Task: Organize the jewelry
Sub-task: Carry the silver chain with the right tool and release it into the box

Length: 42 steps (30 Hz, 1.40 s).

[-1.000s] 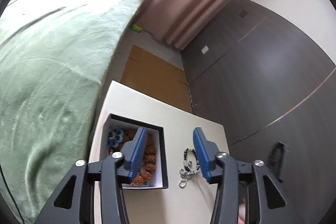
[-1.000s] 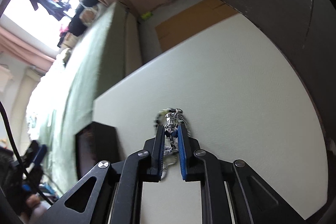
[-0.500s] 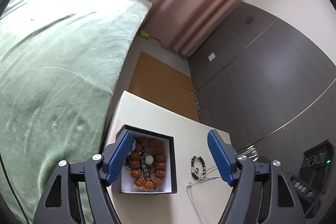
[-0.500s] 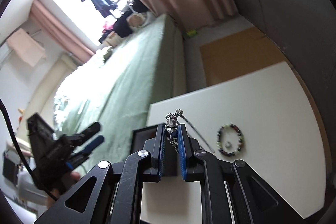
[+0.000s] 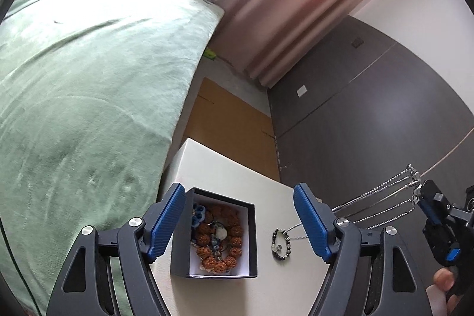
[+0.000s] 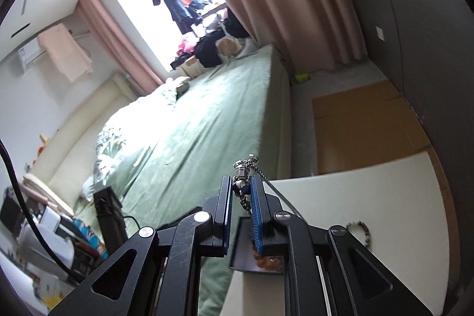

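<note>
A black jewelry box (image 5: pixel 214 239) with a white lining stands open on the cream table (image 5: pixel 225 173); it holds brown bead strands and a blue piece. My left gripper (image 5: pixel 238 222) is open and empty, raised above the box. My right gripper (image 6: pixel 240 191) is shut on a silver chain necklace (image 6: pixel 244 168) and holds it high above the table; in the left wrist view the chain (image 5: pixel 382 191) hangs down from it toward the table. A dark beaded bracelet (image 5: pixel 280 244) lies on the table right of the box, also in the right wrist view (image 6: pixel 360 230).
A bed with a green blanket (image 5: pixel 89 96) runs along the table's left side. Dark wardrobe doors (image 5: pixel 370 114) stand to the right. Flat cardboard (image 5: pixel 228 120) lies on the floor beyond the table. Pink curtains (image 5: pixel 284 5) hang at the back.
My right gripper has lifted the silver chain up off the table. My left gripper has risen and drawn back from the box and opened wider.
</note>
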{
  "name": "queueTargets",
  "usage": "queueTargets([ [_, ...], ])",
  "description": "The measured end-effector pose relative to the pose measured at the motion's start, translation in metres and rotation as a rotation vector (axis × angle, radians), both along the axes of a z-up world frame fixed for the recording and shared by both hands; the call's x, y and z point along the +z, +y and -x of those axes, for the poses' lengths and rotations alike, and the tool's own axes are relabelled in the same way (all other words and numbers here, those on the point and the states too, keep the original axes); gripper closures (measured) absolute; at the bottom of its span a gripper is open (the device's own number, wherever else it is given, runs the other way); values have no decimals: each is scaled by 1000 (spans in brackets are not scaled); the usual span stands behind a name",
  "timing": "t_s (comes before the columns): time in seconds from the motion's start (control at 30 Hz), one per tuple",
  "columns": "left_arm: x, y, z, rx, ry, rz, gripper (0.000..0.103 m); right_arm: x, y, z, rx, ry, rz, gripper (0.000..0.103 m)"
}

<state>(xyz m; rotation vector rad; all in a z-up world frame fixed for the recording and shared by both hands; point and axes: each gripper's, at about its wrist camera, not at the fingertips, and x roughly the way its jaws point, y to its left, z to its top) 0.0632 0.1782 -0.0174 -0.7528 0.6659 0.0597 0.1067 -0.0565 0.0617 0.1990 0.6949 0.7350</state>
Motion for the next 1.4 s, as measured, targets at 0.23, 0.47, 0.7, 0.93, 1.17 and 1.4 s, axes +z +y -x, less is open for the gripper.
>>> queueTargets([
  [0.23, 0, 18, 8, 33, -2, 29, 26, -8, 28, 1, 46, 18, 7, 89],
  [0.47, -1, 33, 14, 62, -8, 48, 21, -34, 51, -3, 88, 71, 17, 89],
  [0.7, -4, 43, 18, 85, -7, 72, 21, -55, 68, -7, 127, 125, 23, 89],
  [0.93, -3, 44, 18, 83, -9, 79, 21, -44, 71, 0, 146, 109, 4, 89],
  [1.17, -5, 46, 19, 89, -4, 78, 21, -70, 80, -3, 162, 206, 59, 89],
  [1.4, -6, 36, 13, 72, 9, 64, 21, -94, 53, -12, 110, 270, 71, 64],
])
